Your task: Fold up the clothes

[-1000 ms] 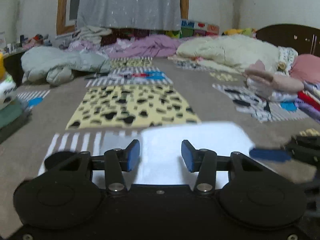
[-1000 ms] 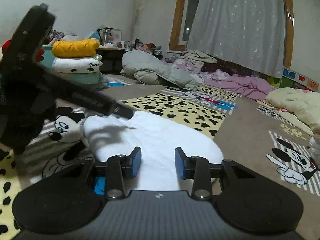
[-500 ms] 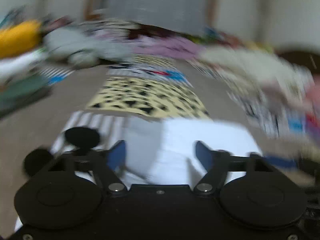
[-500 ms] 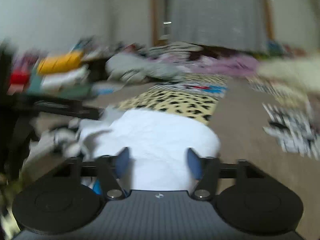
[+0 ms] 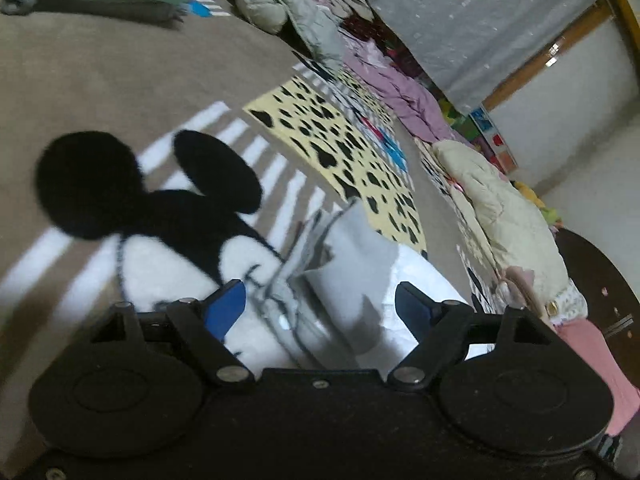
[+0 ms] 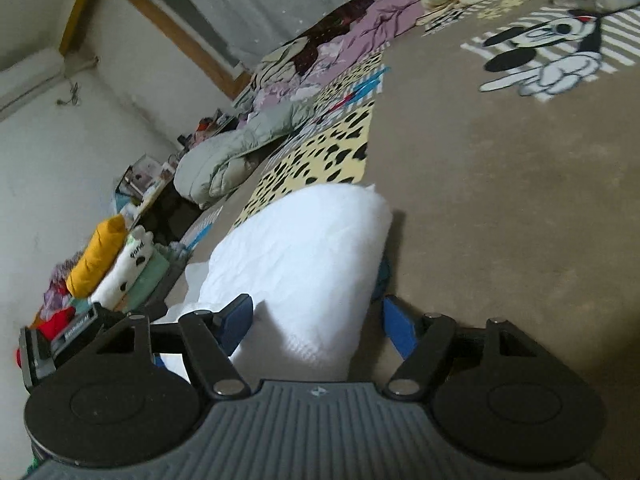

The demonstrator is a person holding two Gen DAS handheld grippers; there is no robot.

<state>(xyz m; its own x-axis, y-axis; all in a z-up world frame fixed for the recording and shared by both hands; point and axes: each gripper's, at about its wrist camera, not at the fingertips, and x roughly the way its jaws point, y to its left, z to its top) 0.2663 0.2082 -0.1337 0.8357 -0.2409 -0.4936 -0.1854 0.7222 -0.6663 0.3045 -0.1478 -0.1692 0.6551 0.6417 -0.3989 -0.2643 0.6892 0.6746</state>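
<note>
- Brown blanket [image 6: 500, 184] with cartoon prints covers the bed; a stack of folded clothes [image 6: 116, 264] lies far left of the right claw [image 6: 318, 322].
- White garment [image 6: 304, 264] lies already doubled between that claw's spread fingers, not clamped.
- Left claw [image 5: 320, 304] is also spread, above the garment's layered edge.
- Judgement: partly folded; whether another fold remains, I cannot tell.

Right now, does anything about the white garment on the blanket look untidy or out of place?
Yes. The white garment is not flat: in the left wrist view its near edge is bunched into upright, loose layers between the open left gripper fingers. Its far edge looks rounded, not square. The right gripper is open around it.
</note>
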